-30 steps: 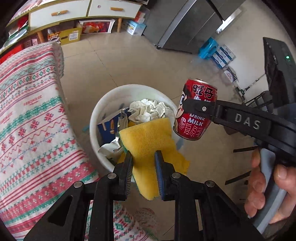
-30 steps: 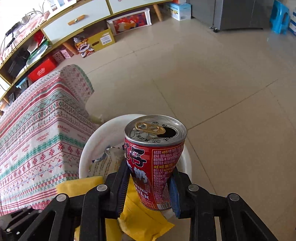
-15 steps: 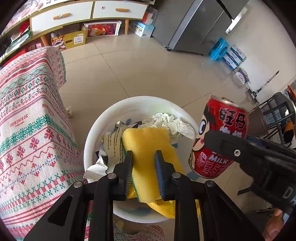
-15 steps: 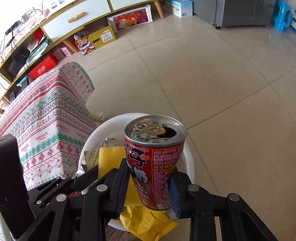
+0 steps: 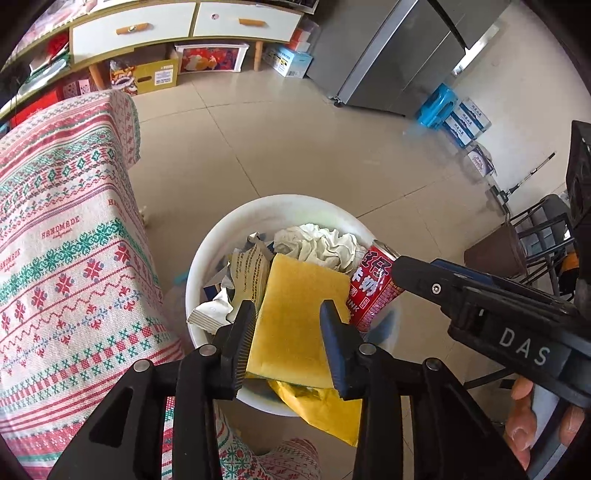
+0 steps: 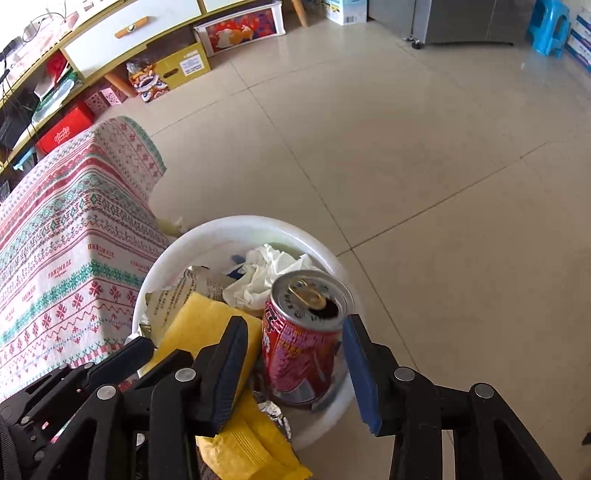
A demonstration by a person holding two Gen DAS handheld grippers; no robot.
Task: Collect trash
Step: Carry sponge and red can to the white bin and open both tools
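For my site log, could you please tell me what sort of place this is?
Probably a home living room: a white-drawered low wooden cabinet with storage boxes beneath, a stainless-steel refrigerator on beige tiled floor, and a patterned woven tablecloth.

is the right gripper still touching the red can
Apart. The right wrist view shows the right gripper spread open, with gaps between both pads and the red can dropping into the white bin.

Glossy printed metal on the red can (image 6: 301, 354), bare silvery lid shining; smooth white plastic bin (image 6: 236, 229); a porous, matt yellow sponge (image 5: 295, 317); crumpled white paper tissue (image 5: 317, 245); woven patterned cloth (image 5: 62, 240) over the table; matt black plastic on the left tool (image 5: 288, 339); polished floor tiles (image 6: 424, 147).
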